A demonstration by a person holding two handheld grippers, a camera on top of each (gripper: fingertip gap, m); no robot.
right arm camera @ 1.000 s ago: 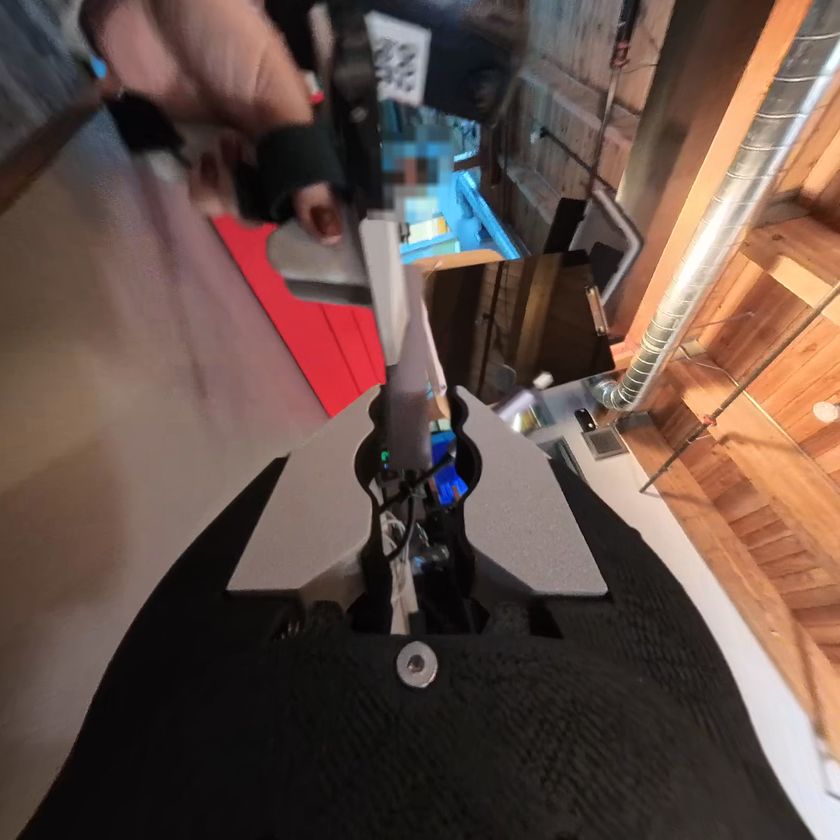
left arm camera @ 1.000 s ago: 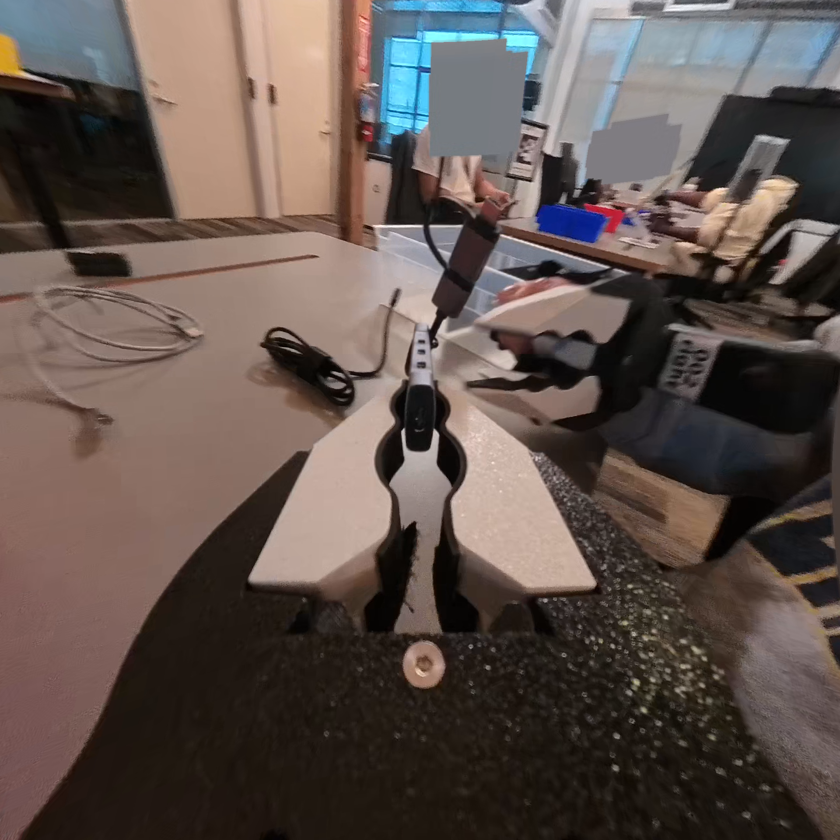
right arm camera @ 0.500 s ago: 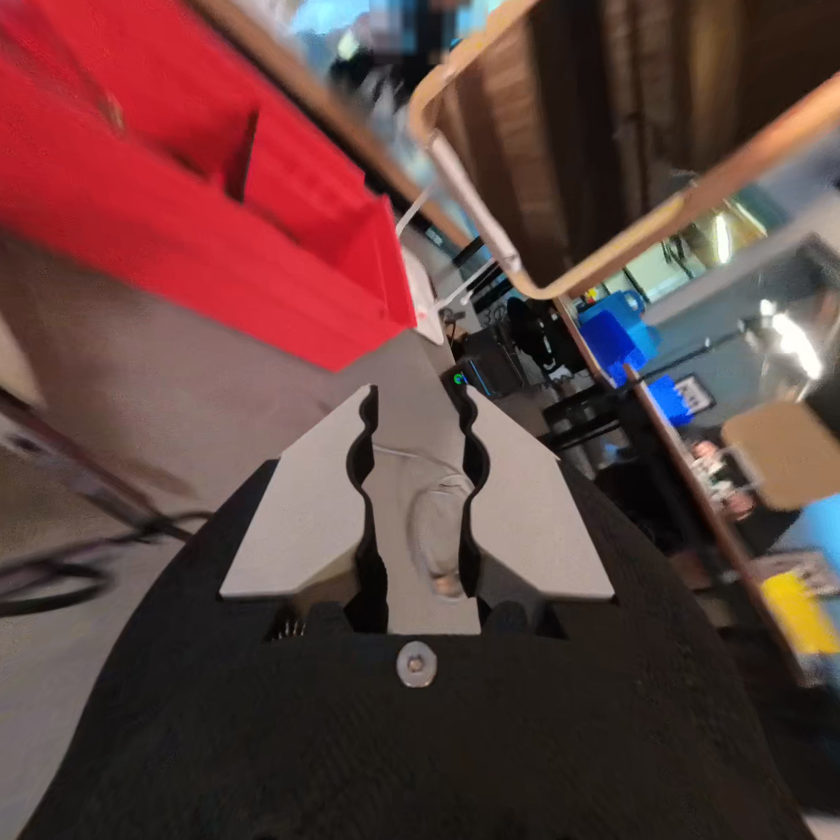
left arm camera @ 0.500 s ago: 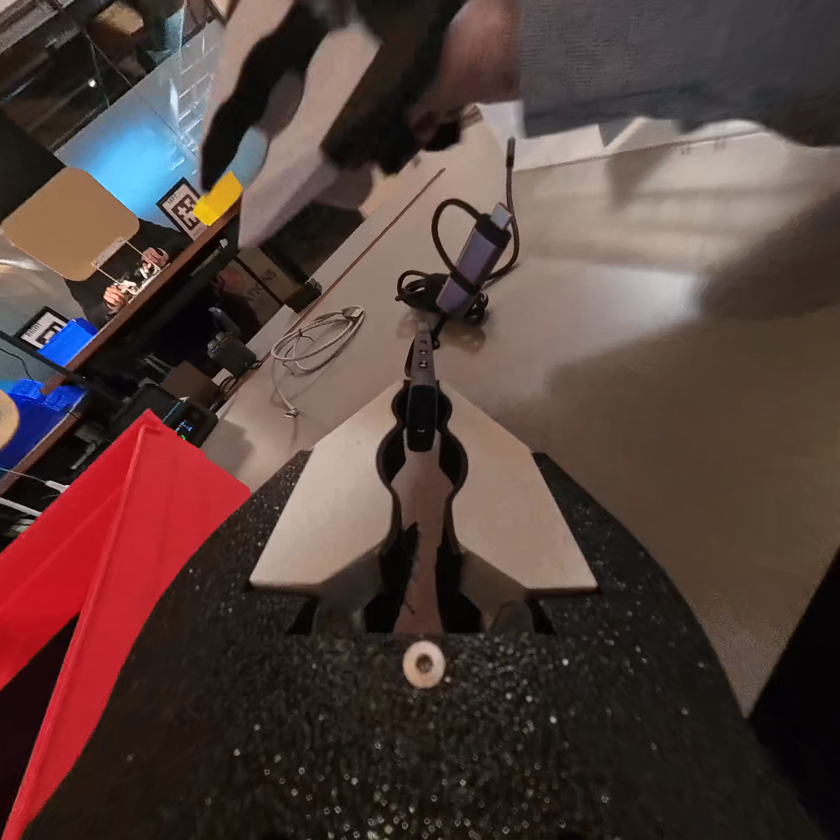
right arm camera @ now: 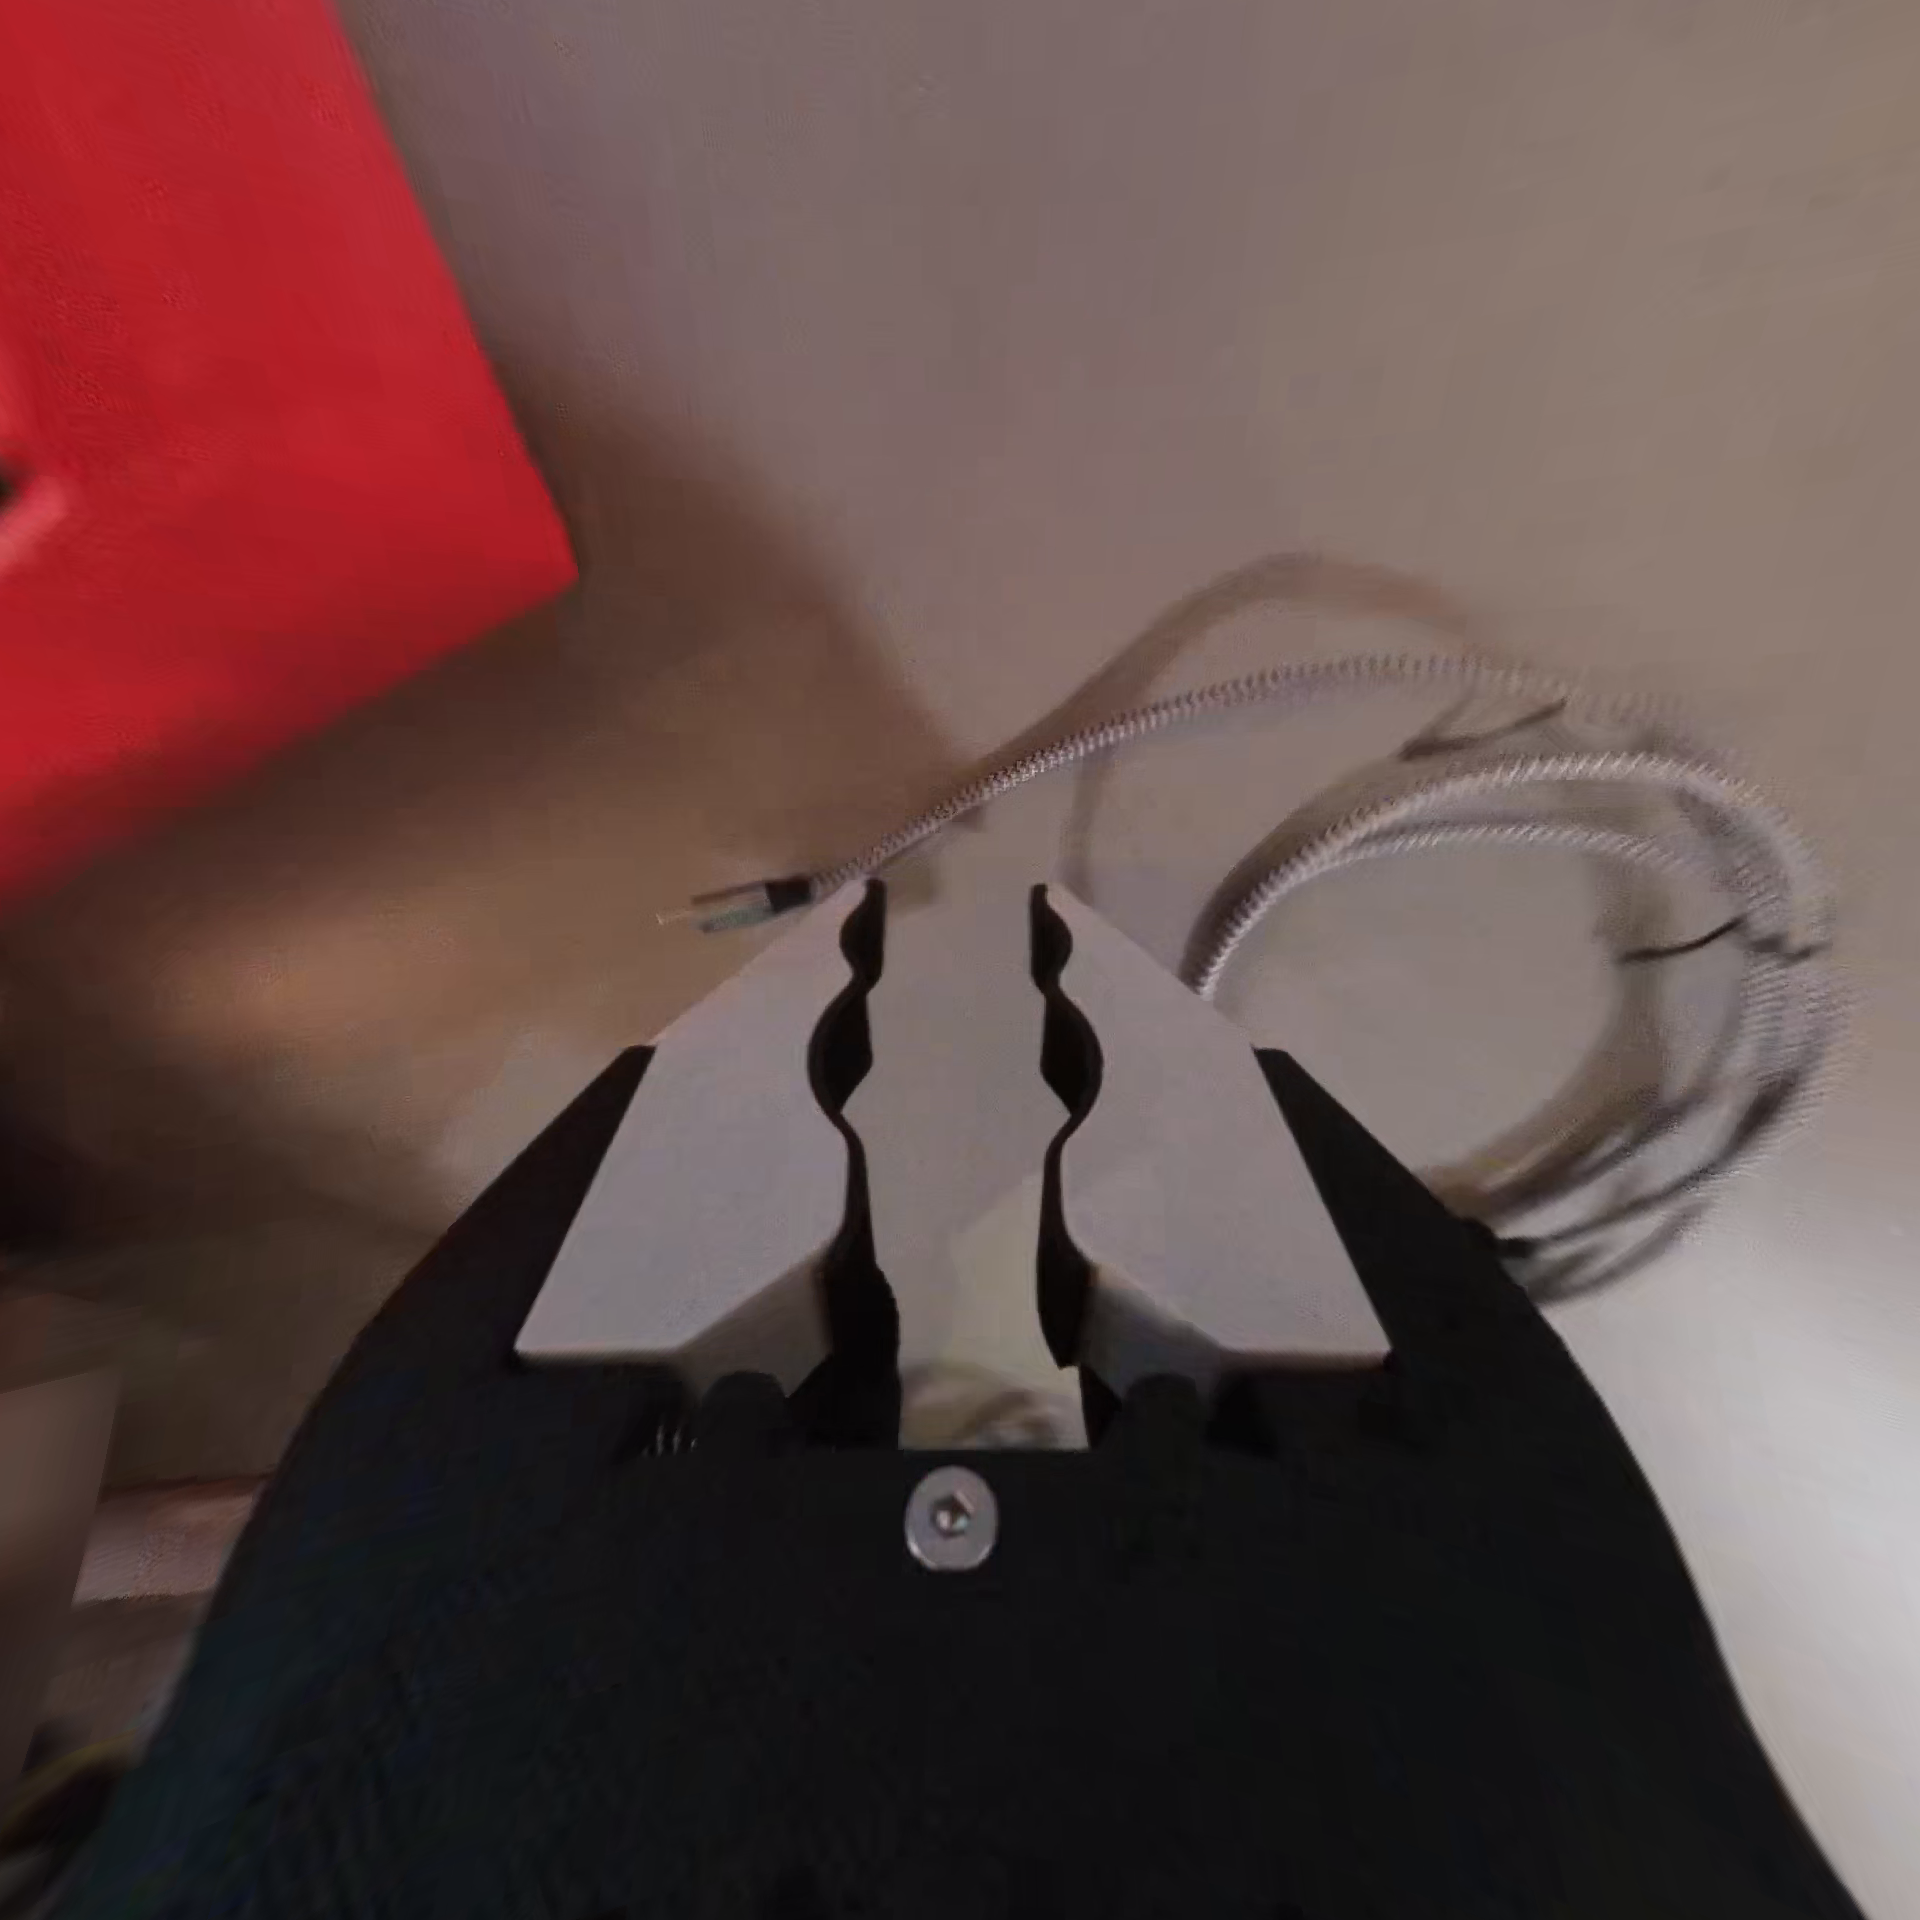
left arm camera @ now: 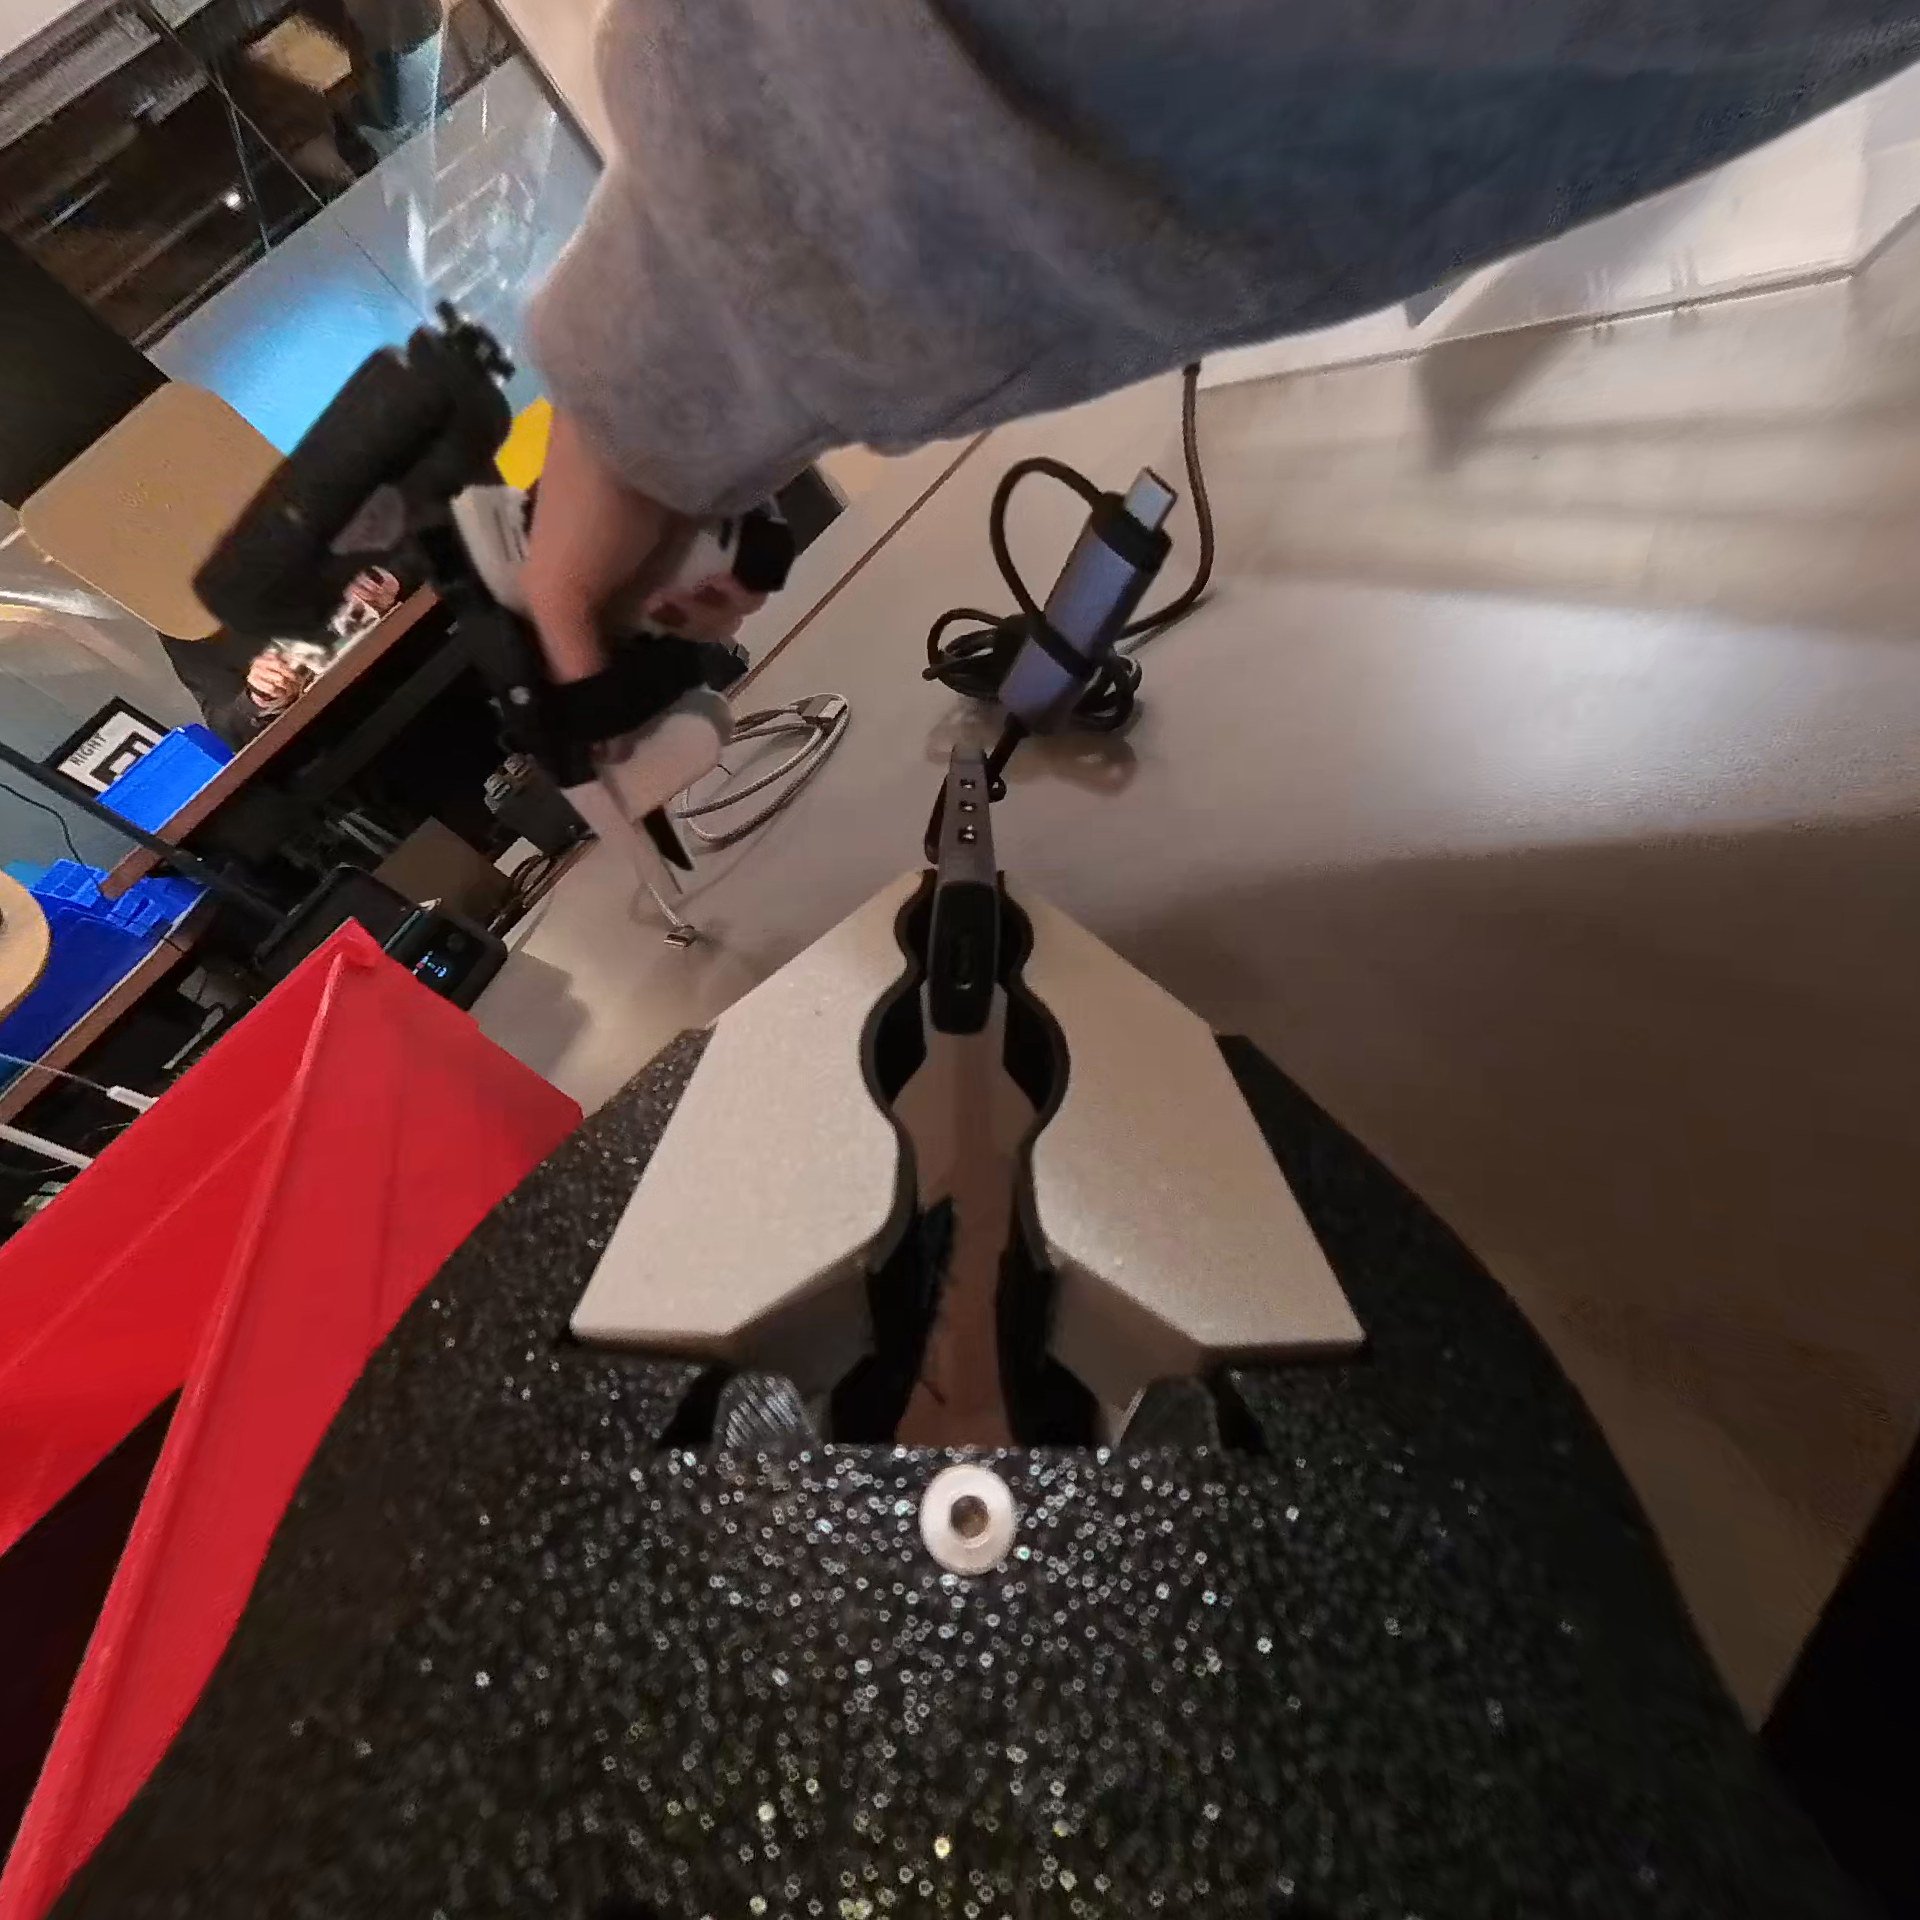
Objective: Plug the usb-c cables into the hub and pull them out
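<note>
My left gripper [left arm camera: 961, 904] is shut on the slim dark hub [left arm camera: 961, 831], held edge-on above the table with its ports facing left. Beyond the hub's far end, a grey plug body [left arm camera: 1081, 613] stands over a coiled black cable [left arm camera: 1039, 675], its USB-C tip pointing up. My right gripper [right arm camera: 951, 894] is open and empty, low over the table. The plug [right arm camera: 748, 909] of a white braided cable [right arm camera: 1558, 831] lies just left of its left fingertip. In the left wrist view, the right gripper [left arm camera: 649, 800] hangs over that white cable [left arm camera: 769, 758].
A red bin [left arm camera: 208, 1195] stands at the table's left side and fills the upper left of the right wrist view [right arm camera: 208, 364]. A grey sleeve [left arm camera: 883, 208] crosses above the table. Desks, blue bins [left arm camera: 94, 925] and a seated person are beyond the table edge.
My right gripper let go of the grey thing it held a second ago, opened, and swung down to the white cable's plug. My left gripper kept the hub while its view swung round.
</note>
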